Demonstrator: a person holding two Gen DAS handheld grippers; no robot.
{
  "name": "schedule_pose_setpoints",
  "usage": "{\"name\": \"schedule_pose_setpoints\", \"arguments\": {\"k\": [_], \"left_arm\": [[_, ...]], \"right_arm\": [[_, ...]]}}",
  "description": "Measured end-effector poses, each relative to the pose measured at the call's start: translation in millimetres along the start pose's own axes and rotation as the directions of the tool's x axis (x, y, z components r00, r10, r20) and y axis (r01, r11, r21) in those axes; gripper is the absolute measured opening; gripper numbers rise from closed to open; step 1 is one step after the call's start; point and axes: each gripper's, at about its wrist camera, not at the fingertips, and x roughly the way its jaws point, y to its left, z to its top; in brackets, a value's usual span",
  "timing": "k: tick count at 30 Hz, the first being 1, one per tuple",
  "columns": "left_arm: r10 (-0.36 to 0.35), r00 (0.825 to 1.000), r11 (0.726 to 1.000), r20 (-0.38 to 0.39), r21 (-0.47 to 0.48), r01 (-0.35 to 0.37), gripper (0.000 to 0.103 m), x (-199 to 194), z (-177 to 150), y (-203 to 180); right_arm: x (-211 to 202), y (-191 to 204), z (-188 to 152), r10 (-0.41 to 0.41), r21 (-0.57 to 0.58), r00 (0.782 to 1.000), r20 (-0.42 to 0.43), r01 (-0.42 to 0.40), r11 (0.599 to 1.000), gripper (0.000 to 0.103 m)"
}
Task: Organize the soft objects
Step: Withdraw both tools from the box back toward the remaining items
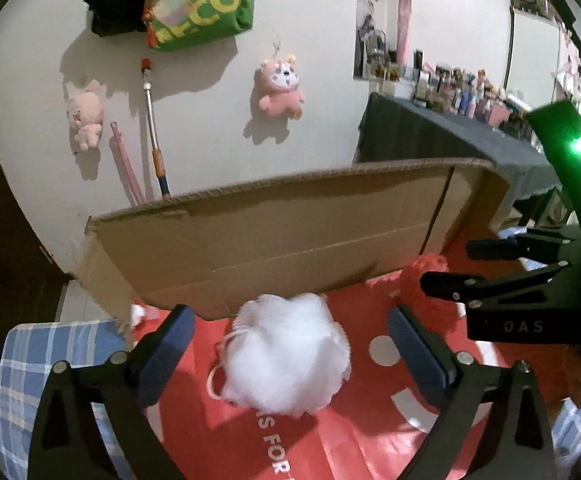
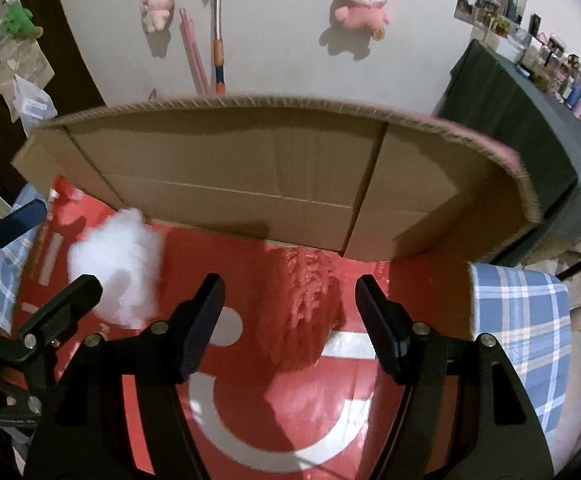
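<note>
Both tools gape empty, left tool (image 1: 286,344) astride the white pouf (image 1: 286,354), right tool (image 2: 290,320) astride the red pouf (image 2: 304,312): withdraw straight, snagging neither.

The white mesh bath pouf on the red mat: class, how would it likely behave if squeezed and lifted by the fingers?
The white mesh bath pouf looks fluffy and gathered, so it would probably compress easily and feel light for its size. Its rounded shape might roll slightly if nudged on the red mat. Its cord loop would likely dangle loosely when lifted.
</note>
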Motion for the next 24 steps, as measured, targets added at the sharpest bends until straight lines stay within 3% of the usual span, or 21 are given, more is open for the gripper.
{"name": "schedule_pose_setpoints", "arguments": {"k": [2, 7, 12, 18, 24], "left_arm": [[-0.004, 0.999, 1.000, 0.036, -0.015, 0.004, 0.103, -22, 1, -1], [-0.022, 0.993, 0.999, 0.120, -0.036, 0.026, 0.103, -79, -3, -8], [-0.025, 0.975, 0.999, 0.221, -0.035, 0.034, 0.103, -145, -14, -18], [-0.030, 0.950, 0.998, 0.311, -0.040, 0.045, 0.103, -209, -41, -26], [-0.040, 0.922, 0.996, 0.386, -0.056, 0.067, 0.103, -258, -73, -31]], "right_arm": [[-15, -2, -4, 0.010, 0.008, 1.000, 0.024, -0.010, 1.000, 0.073], [-65, -1, -16, 0.001, -0.007, 0.995, 0.101, -0.001, 1.000, 0.074], [-117, -1, -31, -0.005, -0.010, 0.985, 0.174, 0.007, 1.000, 0.080], [-181, 2, -68, -0.012, -0.015, 0.959, 0.285, 0.017, 1.000, 0.085], [-234, 2, -119, 0.003, -0.015, 0.917, 0.399, 0.003, 1.000, 0.090]]}}
